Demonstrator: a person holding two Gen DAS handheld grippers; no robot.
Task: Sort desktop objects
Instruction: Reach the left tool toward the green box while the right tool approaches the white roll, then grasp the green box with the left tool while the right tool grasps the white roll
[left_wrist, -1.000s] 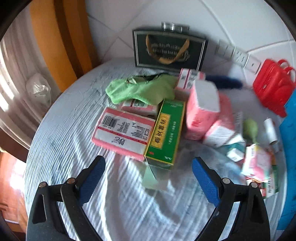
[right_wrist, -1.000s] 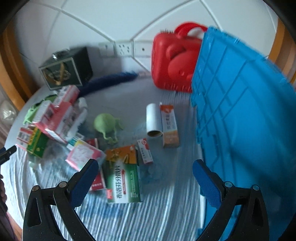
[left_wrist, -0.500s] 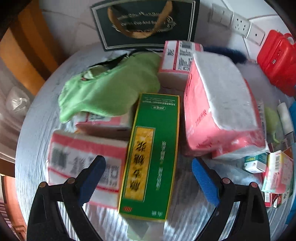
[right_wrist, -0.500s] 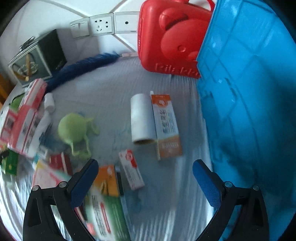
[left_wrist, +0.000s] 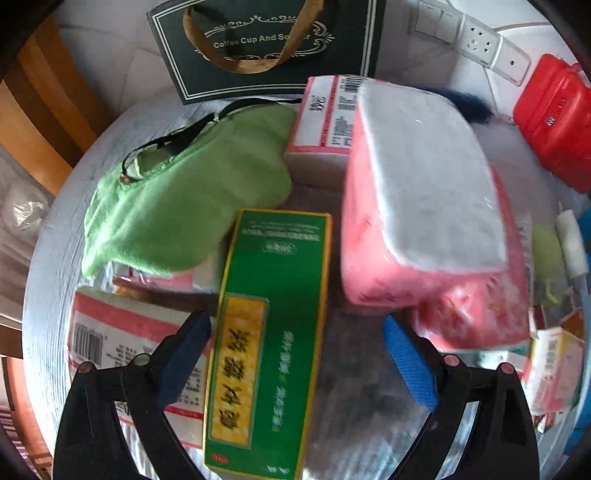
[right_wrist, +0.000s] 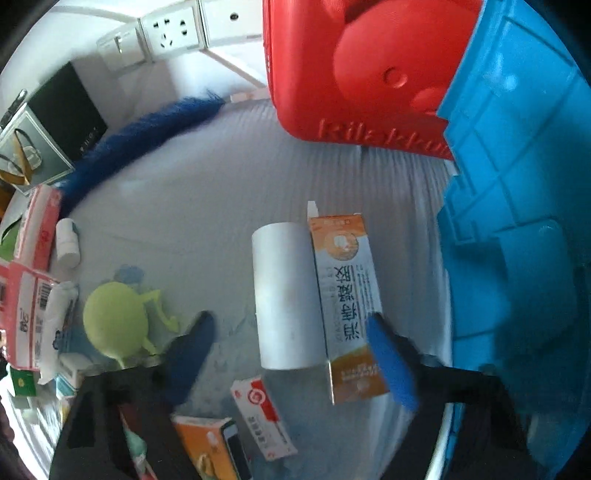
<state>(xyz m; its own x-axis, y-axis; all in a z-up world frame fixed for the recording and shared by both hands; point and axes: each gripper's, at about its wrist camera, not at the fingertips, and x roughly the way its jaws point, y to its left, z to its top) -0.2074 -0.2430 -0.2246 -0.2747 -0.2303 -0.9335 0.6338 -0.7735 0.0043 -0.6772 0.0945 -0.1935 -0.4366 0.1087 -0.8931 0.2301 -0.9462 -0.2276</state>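
My left gripper (left_wrist: 295, 347) gapes wide around the green box (left_wrist: 267, 343), not gripping. Right gripper (right_wrist: 290, 354) closing around white roll (right_wrist: 282, 295) and orange carton (right_wrist: 347, 306) (pads not pressing yet).

Landmark in the left wrist view: the green carton (left_wrist: 266, 339). Its near end runs off the bottom edge of the picture. Left of it, a pink-and-white tissue pack (left_wrist: 125, 347) is partly covered by the carton and by a gripper finger. Behind that pack, a green cloth (left_wrist: 184, 206) hides most of another pack. To the right, small boxes (left_wrist: 554, 365) are too blurred to read.

Landmark in the right wrist view: the white roll (right_wrist: 286, 295). Right of it, the blue crate (right_wrist: 517, 258) is cut off by the frame. Behind it, the red case (right_wrist: 362, 66) loses its top to the edge. The right gripper's fingers (right_wrist: 388, 362) are motion-blurred while closing.
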